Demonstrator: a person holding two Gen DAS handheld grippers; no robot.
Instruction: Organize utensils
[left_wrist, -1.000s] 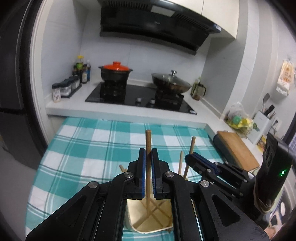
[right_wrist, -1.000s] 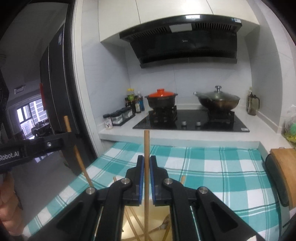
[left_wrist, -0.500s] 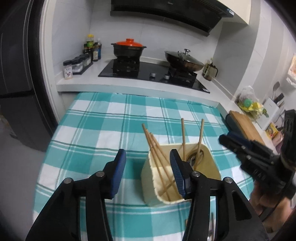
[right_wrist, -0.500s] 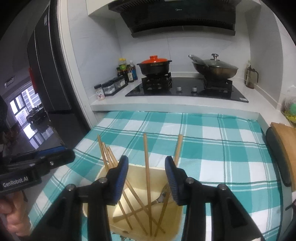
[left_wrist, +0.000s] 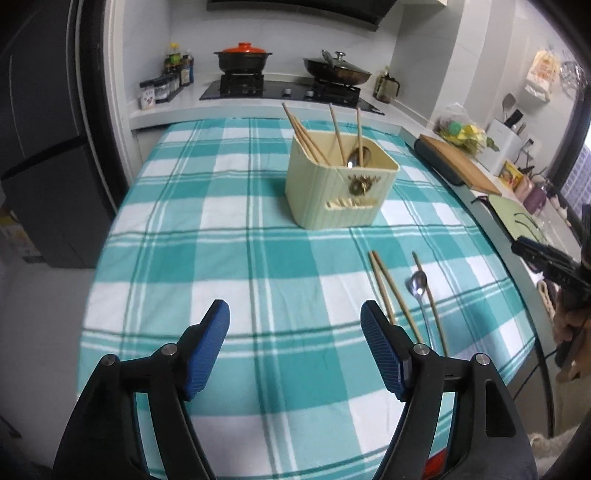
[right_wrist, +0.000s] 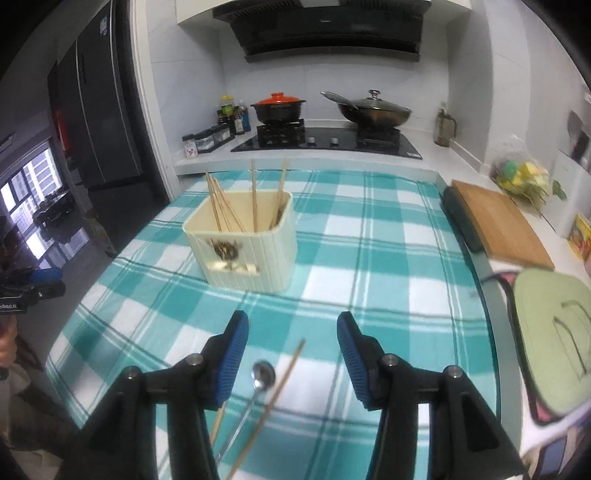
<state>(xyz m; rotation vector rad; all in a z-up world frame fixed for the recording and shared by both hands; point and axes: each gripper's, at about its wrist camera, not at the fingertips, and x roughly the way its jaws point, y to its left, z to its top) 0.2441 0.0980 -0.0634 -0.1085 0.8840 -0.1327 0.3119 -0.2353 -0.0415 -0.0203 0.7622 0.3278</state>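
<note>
- Chopsticks (left_wrist: 306, 137) and a spoon already stand in the cream utensil holder (left_wrist: 338, 184), far on the checked tablecloth (left_wrist: 207, 236).
- Left gripper (left_wrist: 295, 347) and right gripper (right_wrist: 291, 358) have just been opening; both gape with nothing between the pads.
- Judged step: fetching the rest.
- Next: close on the loose spoon (right_wrist: 258, 380) or chopstick (right_wrist: 280, 384) lying near, under the right gripper.

Left gripper (left_wrist: 294, 352): tilted downward, jaws apart, just been opening, nothing between the blue pads (left_wrist: 207, 347).
Right gripper (right_wrist: 291, 360): tilted downward, jaws apart, just been opening, narrower gap than the left, pads pressing on nothing.
Hand (left_wrist: 570, 325): at the left view's right edge, wrapped around the right gripper's handle.
</note>
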